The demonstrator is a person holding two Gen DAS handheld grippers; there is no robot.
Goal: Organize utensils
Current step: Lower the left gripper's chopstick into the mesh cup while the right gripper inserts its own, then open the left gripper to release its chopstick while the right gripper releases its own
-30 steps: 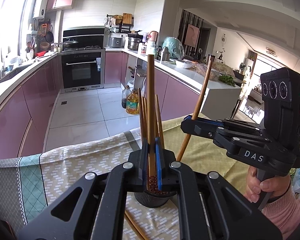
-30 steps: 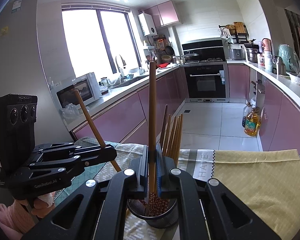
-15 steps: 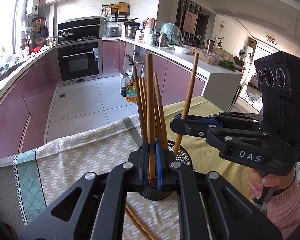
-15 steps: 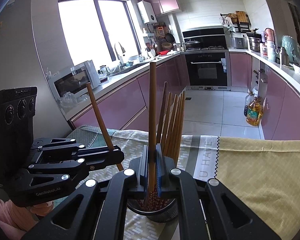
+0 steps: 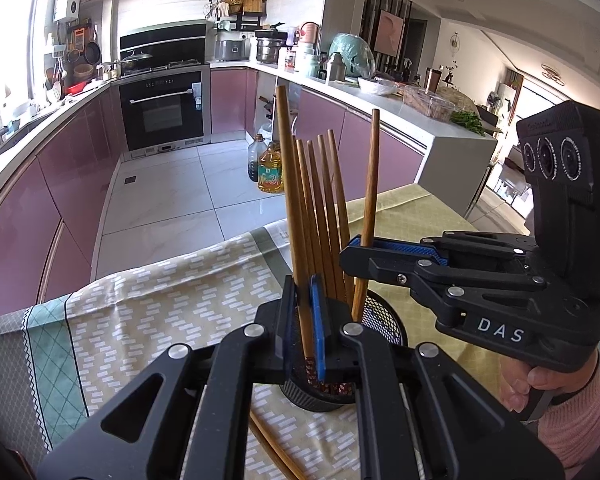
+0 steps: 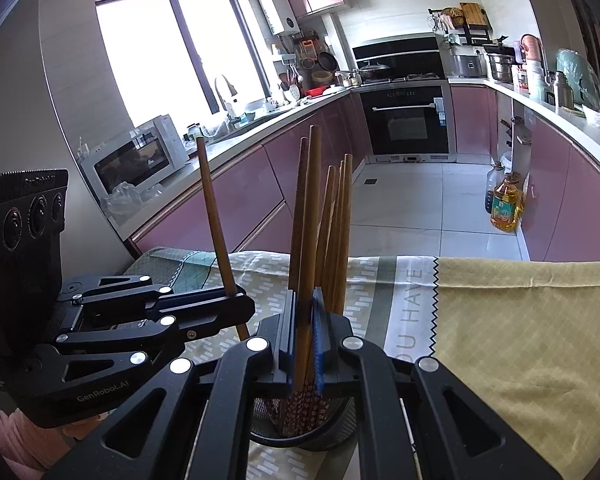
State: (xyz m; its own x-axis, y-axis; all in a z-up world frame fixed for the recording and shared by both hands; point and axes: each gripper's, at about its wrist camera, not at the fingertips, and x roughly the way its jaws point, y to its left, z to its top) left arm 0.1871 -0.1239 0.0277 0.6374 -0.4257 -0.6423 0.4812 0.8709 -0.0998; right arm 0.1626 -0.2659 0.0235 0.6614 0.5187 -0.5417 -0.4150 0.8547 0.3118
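So, both tools clamped on a chopstick each, right over the mesh holder.

Left tool (image 5: 306, 320) pinched tight on one upright wooden chopstick (image 5: 291, 208), patterned end down inside the black mesh holder (image 5: 384, 316). Right tool (image 6: 304, 332) squeezed shut on another chopstick (image 6: 310, 240), tip also down in that holder (image 6: 340, 436). Four or five more chopsticks (image 5: 328, 216) standing in there already. Holder sitting on the patterned cloth (image 5: 139, 312) on the counter, with loose chopsticks (image 5: 275, 452) lying flat just beside its base.
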